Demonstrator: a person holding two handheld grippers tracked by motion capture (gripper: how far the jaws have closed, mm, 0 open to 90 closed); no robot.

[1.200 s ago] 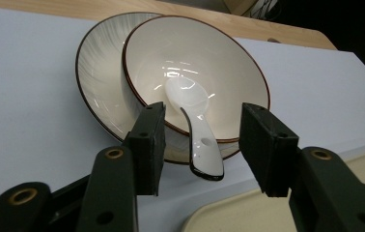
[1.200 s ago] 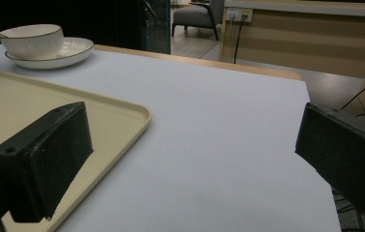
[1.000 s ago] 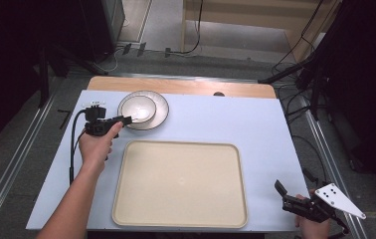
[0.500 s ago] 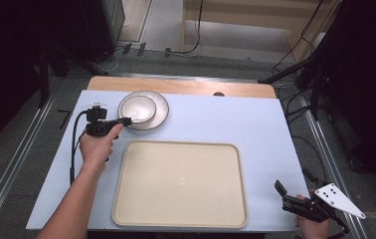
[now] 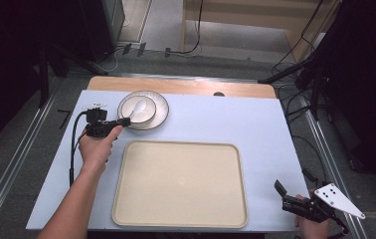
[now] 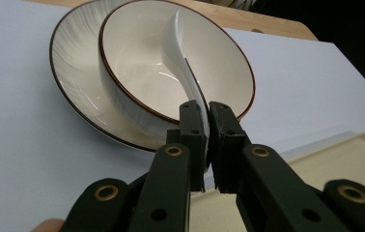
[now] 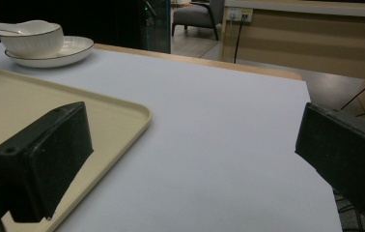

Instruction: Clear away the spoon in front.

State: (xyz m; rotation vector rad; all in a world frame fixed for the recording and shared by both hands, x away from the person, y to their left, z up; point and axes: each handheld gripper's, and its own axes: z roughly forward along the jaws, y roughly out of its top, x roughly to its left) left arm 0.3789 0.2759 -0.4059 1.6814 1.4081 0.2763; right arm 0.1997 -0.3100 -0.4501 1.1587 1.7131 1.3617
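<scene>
My left gripper [image 6: 205, 118] had its jaws pinched narrow on the handle of the spoon [image 6: 178, 60], low centre of the left gripper view. The grip sat at the handle's free end, where it overhung the bowl [image 6: 137, 72] rim; I judged that the only part with room for a jaw on either side. The spoon's scoop lay down in the bowl, upper middle of that view, and the handle leaned on the rim. I read the step as lifting the spoon out.

In the high view the left gripper [image 5: 121, 121] sat left of centre, just beside the stack in the upper left: bowl [image 5: 141, 110] on plate [image 5: 162, 109], spoon [image 5: 137, 108] inside. The bowl stood centred on the plate, so the plate's rim ringed it evenly.

The tray [image 5: 178, 183] lay empty across the lower middle, its near corner just beside my left hand [image 5: 96, 149]. I took it as the likely drop spot, kept close to shorten the carry.

My right gripper [image 5: 281, 195] waited at the lower right, well apart from the dishes, jaws spread wide and holding nothing. The right gripper view showed bare table [image 7: 229, 125] between them.

Count: one spoon, one bowl, one plate, one tray, two grippers.
</scene>
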